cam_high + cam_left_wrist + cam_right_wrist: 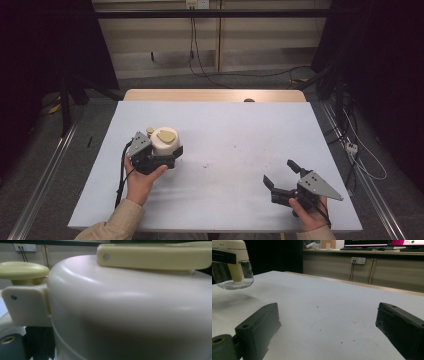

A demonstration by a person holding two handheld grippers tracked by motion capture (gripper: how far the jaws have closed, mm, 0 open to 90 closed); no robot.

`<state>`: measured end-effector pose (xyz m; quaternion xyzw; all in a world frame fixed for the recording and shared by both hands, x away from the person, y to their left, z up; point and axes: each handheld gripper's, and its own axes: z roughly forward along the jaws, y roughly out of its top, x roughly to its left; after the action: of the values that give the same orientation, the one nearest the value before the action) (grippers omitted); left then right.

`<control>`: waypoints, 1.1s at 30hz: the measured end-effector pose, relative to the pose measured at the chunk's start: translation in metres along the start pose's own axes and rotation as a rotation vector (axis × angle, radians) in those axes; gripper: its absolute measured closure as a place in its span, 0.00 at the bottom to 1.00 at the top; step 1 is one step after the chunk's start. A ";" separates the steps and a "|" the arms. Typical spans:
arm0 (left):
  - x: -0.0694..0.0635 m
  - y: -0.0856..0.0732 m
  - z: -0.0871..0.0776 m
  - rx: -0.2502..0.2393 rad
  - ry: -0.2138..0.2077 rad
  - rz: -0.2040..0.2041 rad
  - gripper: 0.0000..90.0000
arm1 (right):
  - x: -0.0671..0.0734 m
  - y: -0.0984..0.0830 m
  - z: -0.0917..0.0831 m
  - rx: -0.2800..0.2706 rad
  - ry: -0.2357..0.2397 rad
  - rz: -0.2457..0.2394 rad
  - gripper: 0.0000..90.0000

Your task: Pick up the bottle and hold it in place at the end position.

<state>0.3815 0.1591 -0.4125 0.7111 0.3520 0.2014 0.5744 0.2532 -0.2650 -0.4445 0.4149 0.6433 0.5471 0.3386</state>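
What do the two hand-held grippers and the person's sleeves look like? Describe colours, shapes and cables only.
Both the left gripper and the right gripper are black, each with two blocky jaws and a grey three-cornered plate on top, dotted with small holes. A black cable trails from the left one towards the person. The sleeves are beige.

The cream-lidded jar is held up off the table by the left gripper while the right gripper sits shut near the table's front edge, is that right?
Not quite: the right gripper is open, not shut. The high view and the right gripper view both show its jaws wide apart with nothing between them. The rest stands: the left gripper holds the cream-lidded jar above the table.
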 end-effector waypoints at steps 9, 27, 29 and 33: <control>-0.004 0.001 0.012 0.009 -0.019 0.004 0.07 | 0.000 0.000 0.000 0.003 0.002 -0.004 0.05; -0.010 0.004 0.032 0.012 -0.037 0.011 0.07 | 0.000 -0.001 0.000 0.005 0.002 -0.002 0.05; -0.011 0.005 0.034 0.011 -0.040 0.008 0.07 | -0.001 -0.001 0.000 0.004 0.004 -0.002 0.05; -0.011 0.007 0.037 0.010 -0.045 0.013 0.07 | -0.001 -0.001 0.000 0.005 0.003 -0.002 0.05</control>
<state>0.4014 0.1250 -0.4145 0.7204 0.3355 0.1873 0.5774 0.2532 -0.2659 -0.4453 0.4143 0.6454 0.5460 0.3373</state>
